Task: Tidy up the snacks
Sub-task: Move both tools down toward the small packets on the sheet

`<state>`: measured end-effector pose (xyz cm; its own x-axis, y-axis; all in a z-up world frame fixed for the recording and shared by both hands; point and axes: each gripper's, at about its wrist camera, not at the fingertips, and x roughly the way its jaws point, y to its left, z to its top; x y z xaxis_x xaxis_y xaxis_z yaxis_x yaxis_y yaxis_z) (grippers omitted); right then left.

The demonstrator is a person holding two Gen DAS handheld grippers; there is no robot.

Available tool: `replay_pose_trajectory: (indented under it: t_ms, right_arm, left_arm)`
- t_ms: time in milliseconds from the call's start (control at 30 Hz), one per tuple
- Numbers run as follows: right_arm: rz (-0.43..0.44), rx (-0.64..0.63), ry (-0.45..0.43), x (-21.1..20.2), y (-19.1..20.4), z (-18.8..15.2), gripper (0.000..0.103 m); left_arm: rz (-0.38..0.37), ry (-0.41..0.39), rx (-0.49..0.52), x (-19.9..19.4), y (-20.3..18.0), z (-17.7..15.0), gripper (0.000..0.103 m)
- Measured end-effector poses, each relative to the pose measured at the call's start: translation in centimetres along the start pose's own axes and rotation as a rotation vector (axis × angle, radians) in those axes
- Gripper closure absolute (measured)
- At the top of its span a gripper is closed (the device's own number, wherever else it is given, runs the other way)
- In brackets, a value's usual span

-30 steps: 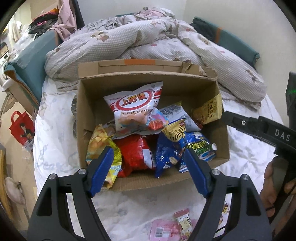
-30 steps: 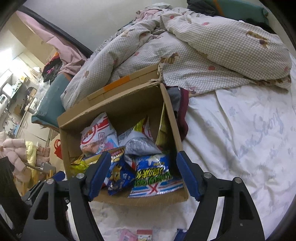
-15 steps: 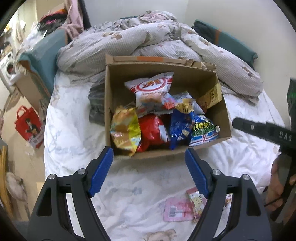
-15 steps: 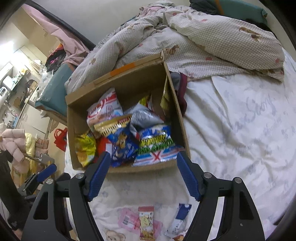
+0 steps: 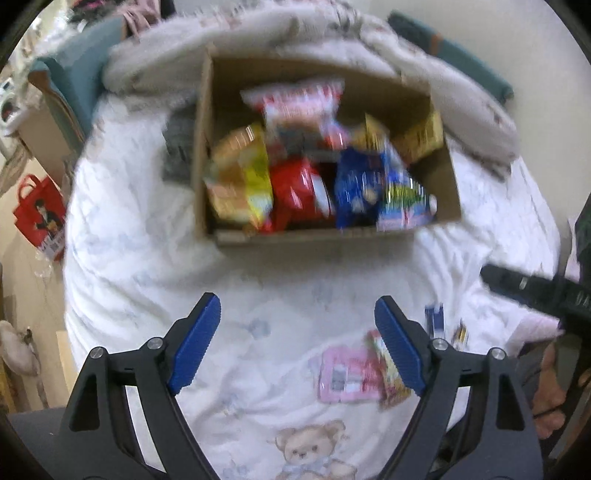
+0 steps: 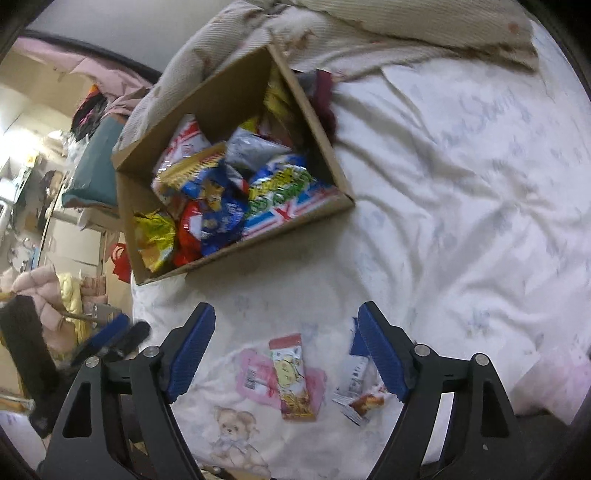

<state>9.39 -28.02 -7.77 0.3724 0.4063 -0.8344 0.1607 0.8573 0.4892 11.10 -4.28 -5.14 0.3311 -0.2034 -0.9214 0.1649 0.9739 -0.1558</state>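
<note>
A cardboard box [image 5: 448,192] [image 6: 127,192] packed with several snack bags stands on the white bed sheet. Nearer me lie small snacks: a pink packet [image 5: 347,374] [image 6: 255,378], a red-and-yellow bar [image 6: 293,376] [image 5: 393,384] across it, and a blue-and-white wrapper [image 6: 352,378] [image 5: 434,319]. My left gripper [image 5: 297,341] hangs over bare sheet left of the pink packet, jaws opening, nothing between them. My right gripper [image 6: 286,349] hovers over the bar and pink packet, jaws opening, its pads clear of them. The left wrist view is blurred.
A crumpled checked duvet [image 6: 369,33] [image 5: 258,40] lies behind the box. The sheet's teddy-bear print [image 6: 234,428] is near the bed's front edge. The bed's left edge drops to a floor with a red bag [image 5: 38,210]. A hand [image 5: 554,387] holds the right gripper.
Both grippers have pulled back from the box toward the near end of the bed and tilted down. The small loose snacks have come into full view under them. Both jaws stand slightly wider.
</note>
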Motion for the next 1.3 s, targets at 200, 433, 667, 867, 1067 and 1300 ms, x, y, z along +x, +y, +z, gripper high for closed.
replay_pose_trajectory:
  t_ms: [200,433,667,867,1067,1300]
  right_arm:
    - [-0.084,0.025,0.023,0.4,-1.3,-0.4,0.021]
    - [-0.103,0.040,0.031,0.6,-1.9,-0.4,0.021]
    - [-0.109,0.042,0.036,0.8,-2.1,-0.3,0.021]
    - [-0.104,0.061,0.035,1.0,-2.2,0.1,0.021]
    - [-0.100,0.051,0.034,1.0,-1.7,0.0,0.021]
    - [-0.095,0.062,0.024,0.4,-2.1,0.1,0.021]
  left_arm:
    - [-0.007,0.177,-0.031,4.8,-1.2,-3.0,0.020]
    - [-0.018,0.328,0.077,9.8,-4.1,-5.8,0.032]
    - [-0.025,0.288,0.163,9.9,-6.2,-6.2,0.095]
    - [-0.126,0.269,0.089,7.8,-4.9,-5.6,0.103]
    - [-0.038,0.140,0.195,5.1,-6.1,-5.6,0.100]
    - [0.023,0.269,0.662,8.0,-10.1,-5.3,0.036]
